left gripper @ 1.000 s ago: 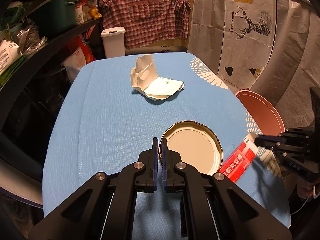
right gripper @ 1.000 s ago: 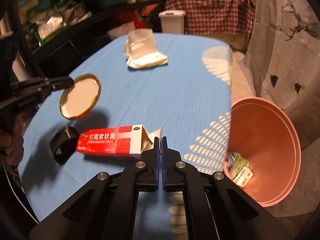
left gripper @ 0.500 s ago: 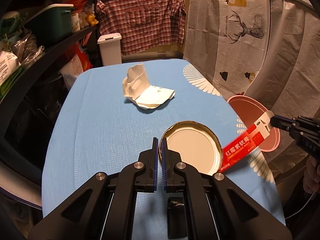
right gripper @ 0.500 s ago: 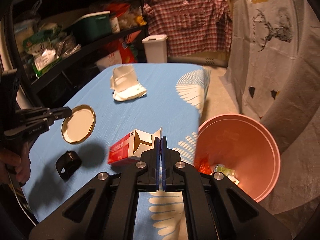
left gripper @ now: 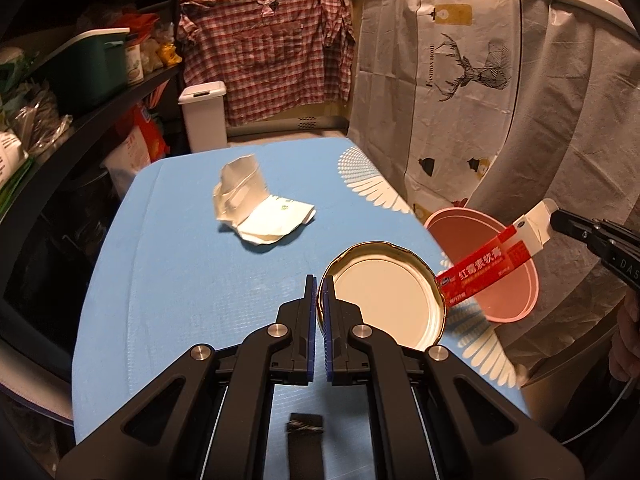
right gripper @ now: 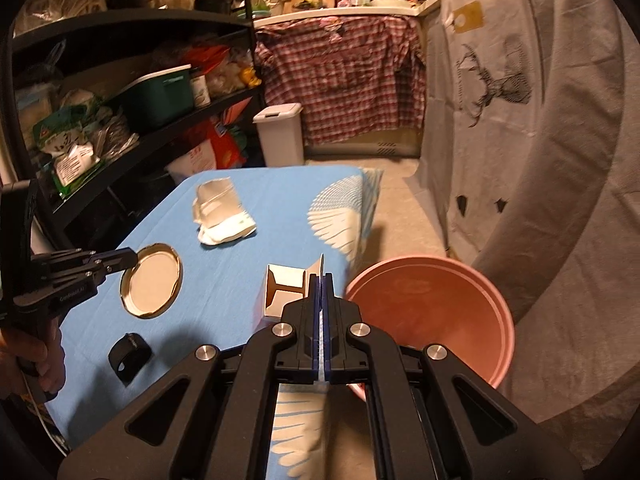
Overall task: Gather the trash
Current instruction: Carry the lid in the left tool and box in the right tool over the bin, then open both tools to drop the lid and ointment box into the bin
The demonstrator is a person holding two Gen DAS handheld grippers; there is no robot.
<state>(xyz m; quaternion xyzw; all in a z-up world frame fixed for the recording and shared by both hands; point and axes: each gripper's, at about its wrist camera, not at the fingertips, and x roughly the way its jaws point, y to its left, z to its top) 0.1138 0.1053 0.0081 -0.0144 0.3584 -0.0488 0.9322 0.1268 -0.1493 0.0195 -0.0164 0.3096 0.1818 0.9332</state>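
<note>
both tongs carrying trash over the blue table

the left gripper (left gripper: 319,292) is pinching the rim of a gold jar lid (left gripper: 382,304), jaws nearly shut on the thin edge, and it's holding the lid up off the blue table (left gripper: 180,280). in the right wrist view that same lid (right gripper: 151,280) is hanging in the air on the left, with a hand (right gripper: 28,356) gripping the tool handle below it.

the right gripper (right gripper: 321,280) is clamping tight on a flap of a red and white box (right gripper: 284,294), jaws fully closed on it. in the left wrist view the box (left gripper: 492,260) is sticking out in the air over the pink bin (left gripper: 516,300), which is sitting just off the right edge of the table.

a crumpled white wrapper (left gripper: 256,216) is lying on the far part of the table. a small black ring (right gripper: 129,356) is sitting on the near left part, below the lid.
</note>
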